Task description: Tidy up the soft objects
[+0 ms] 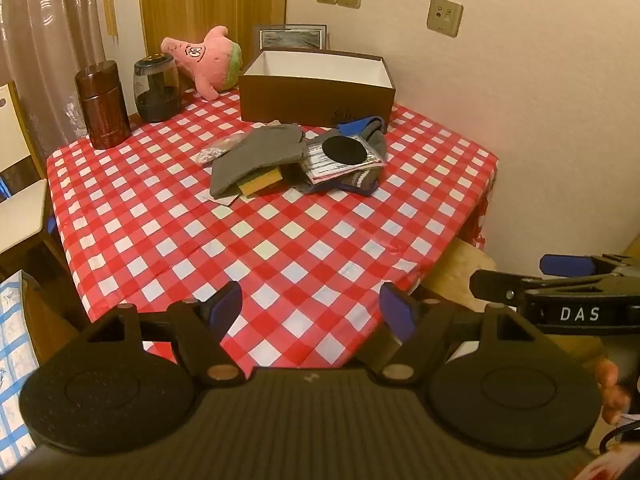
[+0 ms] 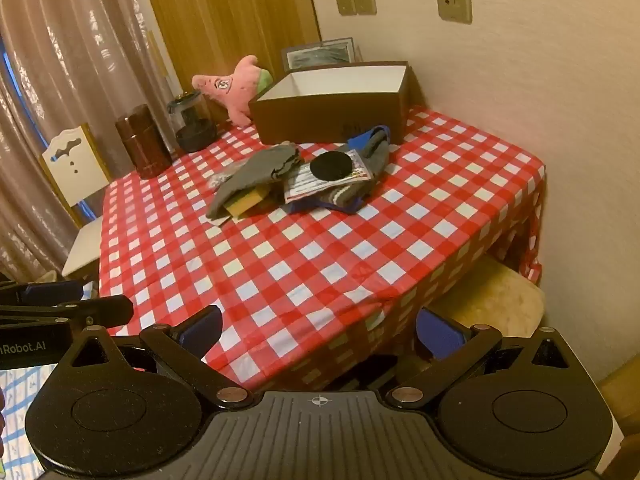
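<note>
Left wrist view showed the left gripper point(image 1: 312, 308) spread wide and empty at the near table edge, the right gripper point(image 2: 318, 330) likewise; the sock pile point(image 1: 296, 156) lay well beyond, before the open box point(image 1: 316, 88).

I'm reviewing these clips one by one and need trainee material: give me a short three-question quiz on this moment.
1. True or false: the brown box already has soft items inside.
2. What lies on top of the printed packet in the pile?
A. a black round pad
B. a glass jar
C. the pink plush
3. Fill in: both grippers have their jaws ____ and hold nothing.

Key:
1. False. The white interior that shows looks bare, though its floor is partly hidden.
2. A. The black round pad sits on the packet; the pink plush lies behind the box's left end.
3. Open. The left gripper and right gripper hover at the table's near edge.
</note>
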